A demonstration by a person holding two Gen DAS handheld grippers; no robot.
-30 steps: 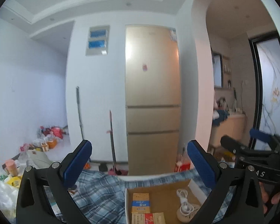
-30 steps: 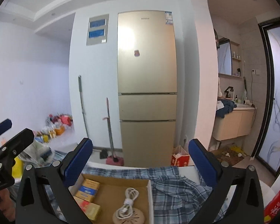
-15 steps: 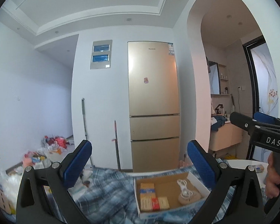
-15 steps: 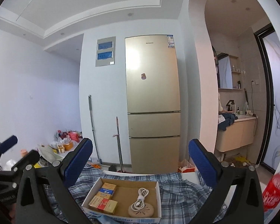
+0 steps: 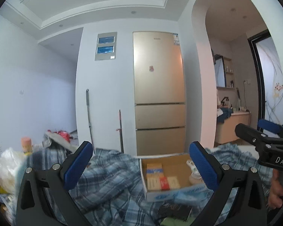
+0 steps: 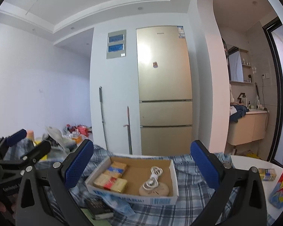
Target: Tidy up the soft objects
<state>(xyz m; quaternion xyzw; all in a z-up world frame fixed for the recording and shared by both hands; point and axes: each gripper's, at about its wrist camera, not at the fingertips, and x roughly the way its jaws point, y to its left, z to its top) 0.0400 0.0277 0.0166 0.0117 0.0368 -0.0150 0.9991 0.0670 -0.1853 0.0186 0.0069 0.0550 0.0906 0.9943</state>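
Left wrist view shows the left tongs (image 5: 141, 166) spread wide with nothing between the blue pads, held above a rumpled blue plaid cloth (image 5: 111, 175) that lies spread over the desk. On that cloth sits an open cardboard box (image 5: 171, 179) holding several small packets and a round tan object; a dark book (image 5: 174, 210) lies just in front of it. At the right edge the right tongs (image 5: 262, 131) come into frame with a hand (image 5: 277, 192) on their grip. Right wrist view has the right tongs (image 6: 142, 166) equally wide and empty, hovering over the same box (image 6: 135, 179), where a coiled white cable (image 6: 152, 177) rests on the round object (image 6: 153, 189) and the packets (image 6: 111, 177) lie along the left side. The plaid cloth (image 6: 194, 194) spreads under and around the box, and the book (image 6: 99, 207) is partly tucked under the box's near left corner. A bare white part of the desk (image 6: 254, 162) shows at right, with a small yellow packet (image 6: 267, 174) and a red bottle (image 6: 282, 186) on it. A gold fridge (image 6: 164, 86) stands against the far wall.
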